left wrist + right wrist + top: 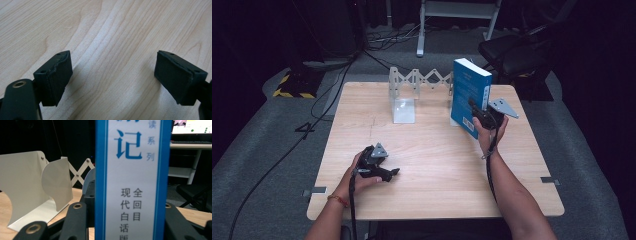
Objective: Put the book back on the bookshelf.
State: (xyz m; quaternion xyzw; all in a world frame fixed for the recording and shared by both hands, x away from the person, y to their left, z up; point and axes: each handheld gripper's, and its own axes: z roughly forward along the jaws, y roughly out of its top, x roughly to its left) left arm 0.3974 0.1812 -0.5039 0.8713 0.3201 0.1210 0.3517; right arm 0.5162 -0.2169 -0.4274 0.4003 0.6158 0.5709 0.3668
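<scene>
Gripping a blue book (pixel 469 95) by its spine, the right hand-held gripper (pixel 478 116) holds it upright with its lower edge at the bench (pixel 437 165), jaws clamped on both covers. Beyond and left of that hand-held gripper stands a white expanding book rack (pixel 404 95). Well apart, the left hand-held gripper (pixel 393 172) lies on the bench, jaws wide and empty.

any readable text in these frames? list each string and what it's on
"记" in large blue print, on the book spine's white band.
"读系列" in small blue print, same spine, top right; "读" is cut off by the frame edge.
"现代白话版" and "全回目", grey columns lower on the spine; "版" is cut off.
Barcode label on the book's back cover: too small to read.
</scene>
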